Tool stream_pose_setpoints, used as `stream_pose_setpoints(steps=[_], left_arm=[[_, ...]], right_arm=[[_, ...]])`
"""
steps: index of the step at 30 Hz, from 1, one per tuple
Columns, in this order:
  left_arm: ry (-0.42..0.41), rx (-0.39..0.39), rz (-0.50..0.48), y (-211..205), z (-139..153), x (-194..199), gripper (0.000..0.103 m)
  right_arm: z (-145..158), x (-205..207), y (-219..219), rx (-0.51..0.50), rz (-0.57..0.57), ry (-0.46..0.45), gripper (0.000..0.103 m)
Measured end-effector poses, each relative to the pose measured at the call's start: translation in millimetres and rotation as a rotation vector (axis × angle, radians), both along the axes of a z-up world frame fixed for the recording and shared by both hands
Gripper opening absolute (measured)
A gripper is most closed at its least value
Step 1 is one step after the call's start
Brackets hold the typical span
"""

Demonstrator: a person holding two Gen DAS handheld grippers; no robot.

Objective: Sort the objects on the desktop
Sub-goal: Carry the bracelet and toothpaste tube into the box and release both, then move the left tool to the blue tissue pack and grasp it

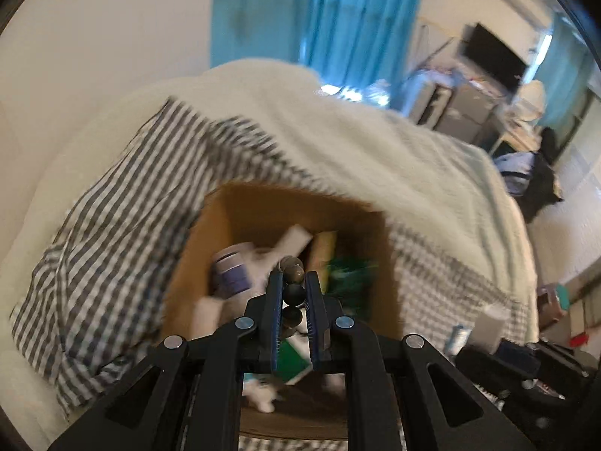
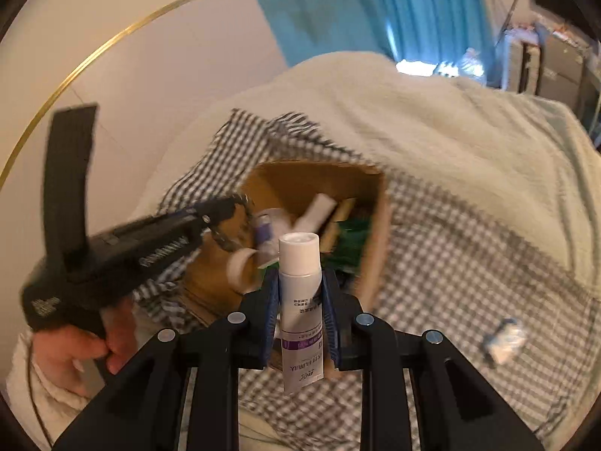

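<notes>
Soft daylight, motion blur, fisheye-warped edges

We see a string of dark round beads [image 1: 292,290] pinched above an open brown cardboard box [image 1: 195,263], which sits on gingham cloth and holds a purple-labelled jar [image 1: 233,272], a white tube [image 1: 291,242] and green packaging [image 1: 347,274]. A white tube with purple label [image 2: 300,300] stands cap-up, clamped near the box's front edge. 1 small wrapped item [image 2: 503,340] lies apart on the cloth.
</notes>
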State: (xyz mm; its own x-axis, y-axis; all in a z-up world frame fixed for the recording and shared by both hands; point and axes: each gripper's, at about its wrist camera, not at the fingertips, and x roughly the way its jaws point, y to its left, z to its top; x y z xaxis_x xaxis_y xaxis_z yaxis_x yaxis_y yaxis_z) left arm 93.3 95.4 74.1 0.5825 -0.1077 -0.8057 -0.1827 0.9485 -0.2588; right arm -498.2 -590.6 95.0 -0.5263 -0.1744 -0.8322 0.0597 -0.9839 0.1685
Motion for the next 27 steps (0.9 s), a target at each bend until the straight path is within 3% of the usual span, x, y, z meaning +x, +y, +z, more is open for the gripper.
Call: stream_pose_setpoints(steps=[4, 6, 8, 9, 10, 13, 16, 21, 25, 27], left_arm=[[0.034, 0.006, 0.0, 12, -18, 6, 0.011], [0.021, 0.0, -0.004, 9, -21, 9, 0.014], [0.029, 0.024, -0.041, 2, -22, 13, 0.032], [0.034, 0.045, -0.039, -2, -19, 15, 0.055], [0.031, 0.068, -0.033, -4, -19, 16, 0.069], [-0.001, 0.1, -0.018, -14, -8, 17, 0.072], [-0.014, 0.089, -0.058, -36, 7, 19, 0.084], [-0.08, 0.085, -0.133, -87, 41, 12, 0.091], [-0.106, 0.099, -0.219, -136, 55, 9, 0.093], [-0.123, 0.106, -0.293, -160, 57, 9, 0.093]], right_arm=[[-11, -19, -5, 0.0, -0.017, -0.004, 0.027], [-15, -25, 5, -0.021, -0.048, -0.005, 0.048], [-11, -24, 18, -0.025, -0.072, 0.0, 0.049], [-8, -23, 27, -0.015, -0.09, 0.0, 0.049], [-4, -22, 37, 0.001, -0.111, 0.002, 0.049], [10, -12, 78, 0.05, -0.187, 0.02, 0.05], [24, 12, 134, 0.059, -0.295, 0.035, 0.051], [32, 63, 222, 0.085, -0.481, 0.004, 0.051], [40, 114, 277, 0.046, -0.581, -0.017, 0.056], [44, 140, 298, 0.078, -0.619, -0.02, 0.061]])
